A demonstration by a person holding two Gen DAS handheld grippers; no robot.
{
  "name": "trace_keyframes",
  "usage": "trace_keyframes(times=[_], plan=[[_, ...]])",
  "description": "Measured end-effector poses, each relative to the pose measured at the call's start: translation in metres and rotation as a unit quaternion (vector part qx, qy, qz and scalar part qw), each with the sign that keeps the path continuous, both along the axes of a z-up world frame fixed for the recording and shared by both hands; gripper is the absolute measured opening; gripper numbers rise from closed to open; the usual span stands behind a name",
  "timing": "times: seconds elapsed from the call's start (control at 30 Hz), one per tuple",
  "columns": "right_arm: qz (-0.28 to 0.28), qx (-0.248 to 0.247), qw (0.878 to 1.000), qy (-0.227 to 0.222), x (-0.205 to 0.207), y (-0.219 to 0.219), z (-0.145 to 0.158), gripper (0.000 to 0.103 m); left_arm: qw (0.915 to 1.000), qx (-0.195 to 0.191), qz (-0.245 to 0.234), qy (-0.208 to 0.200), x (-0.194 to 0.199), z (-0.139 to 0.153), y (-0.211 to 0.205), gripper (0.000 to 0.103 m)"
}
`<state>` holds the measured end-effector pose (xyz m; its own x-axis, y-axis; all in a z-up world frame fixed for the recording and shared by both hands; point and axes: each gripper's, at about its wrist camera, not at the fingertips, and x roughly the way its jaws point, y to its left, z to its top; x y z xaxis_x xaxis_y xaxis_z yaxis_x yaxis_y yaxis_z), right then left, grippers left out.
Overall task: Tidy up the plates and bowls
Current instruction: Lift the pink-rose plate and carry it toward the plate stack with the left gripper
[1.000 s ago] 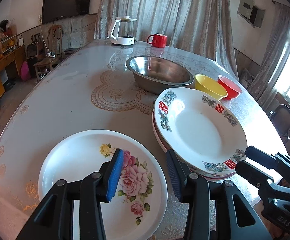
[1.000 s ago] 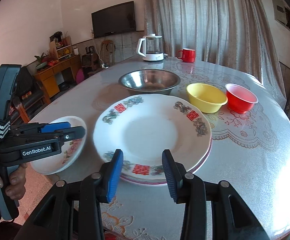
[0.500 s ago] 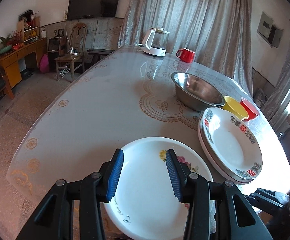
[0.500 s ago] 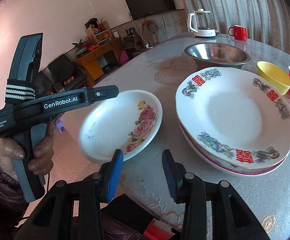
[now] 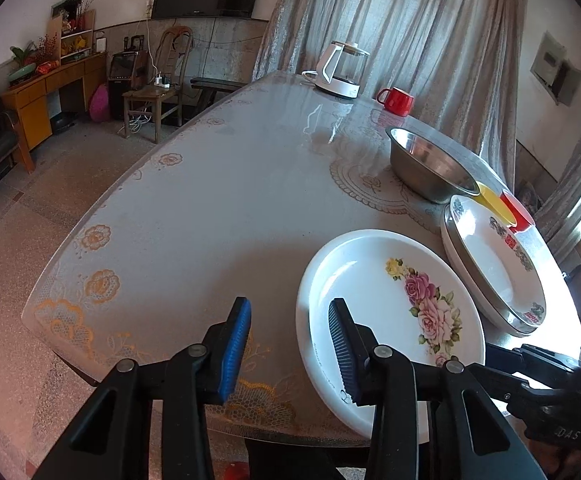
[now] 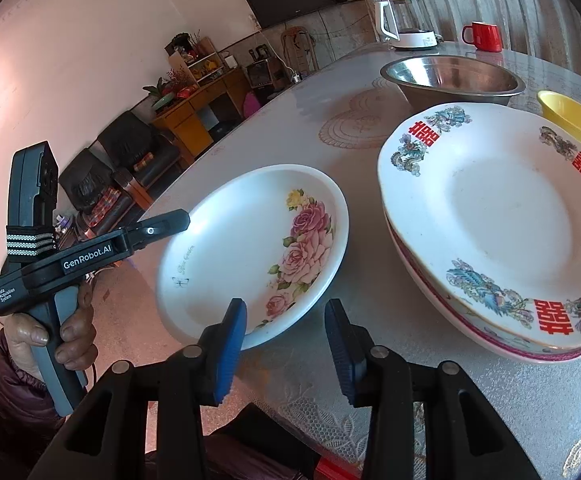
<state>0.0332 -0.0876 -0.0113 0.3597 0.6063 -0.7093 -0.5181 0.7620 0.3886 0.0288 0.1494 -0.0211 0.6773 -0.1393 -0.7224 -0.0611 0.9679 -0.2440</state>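
A white rose-patterned plate (image 5: 390, 320) lies at the table's near edge, overhanging it; it also shows in the right wrist view (image 6: 250, 248). My left gripper (image 5: 288, 340) is open at the plate's left rim, its right finger over the rim. My right gripper (image 6: 284, 344) is open and empty just in front of the plate's near rim. A stack of large red-character plates (image 6: 494, 220) sits to the right, also in the left wrist view (image 5: 494, 268). Behind stand a steel bowl (image 6: 452, 80), a yellow bowl (image 6: 570, 120) and a red bowl (image 5: 516, 210).
A glass kettle (image 5: 340, 70) and a red mug (image 5: 396, 101) stand at the far end of the table (image 5: 210, 208). A wooden chair (image 5: 152, 92) and cabinet (image 5: 46, 92) are on the floor to the left.
My left gripper has swung left, so the rose plate now sits under its right finger. My right gripper has turned left and closer to the rose plate.
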Motion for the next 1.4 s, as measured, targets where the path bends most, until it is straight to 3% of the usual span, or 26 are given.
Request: trace_keyframes(times=[0.1, 0.33, 0.57, 0.73, 0.8, 0.97, 1.4], plan=[[-0.002, 0.001, 1.0, 0.0, 0.005, 0.002, -0.002, 0.041, 0.9999, 0.001, -0.009, 0.007, 0.004, -0.006, -0.007, 0.04], [0.0, -0.009, 1.0, -0.014, 0.008, 0.013, -0.004, 0.04, 0.9996, 0.018, -0.019, 0.007, 0.007, -0.013, -0.015, 0.025], [-0.002, 0.03, 1.0, -0.006, 0.011, 0.006, -0.007, 0.046, 0.9992, 0.028, -0.02, -0.017, 0.004, -0.016, -0.022, 0.029], [-0.002, -0.006, 1.0, -0.026, 0.006, 0.014, -0.004, 0.045, 0.9991, 0.03, -0.02, -0.021, 0.004, -0.016, -0.024, 0.03], [-0.008, -0.026, 0.999, -0.035, 0.007, 0.017, -0.003, 0.04, 0.999, 0.037, -0.017, -0.021, 0.004, -0.015, -0.025, 0.03], [-0.022, -0.019, 0.999, -0.036, 0.008, 0.013, -0.003, 0.036, 0.9992, 0.032, -0.011, -0.019, 0.001, -0.015, -0.024, 0.026], [-0.022, -0.018, 0.998, -0.058, 0.004, 0.011, 0.002, 0.035, 0.9987, 0.013, -0.02, -0.046, -0.011, -0.004, -0.022, 0.025]])
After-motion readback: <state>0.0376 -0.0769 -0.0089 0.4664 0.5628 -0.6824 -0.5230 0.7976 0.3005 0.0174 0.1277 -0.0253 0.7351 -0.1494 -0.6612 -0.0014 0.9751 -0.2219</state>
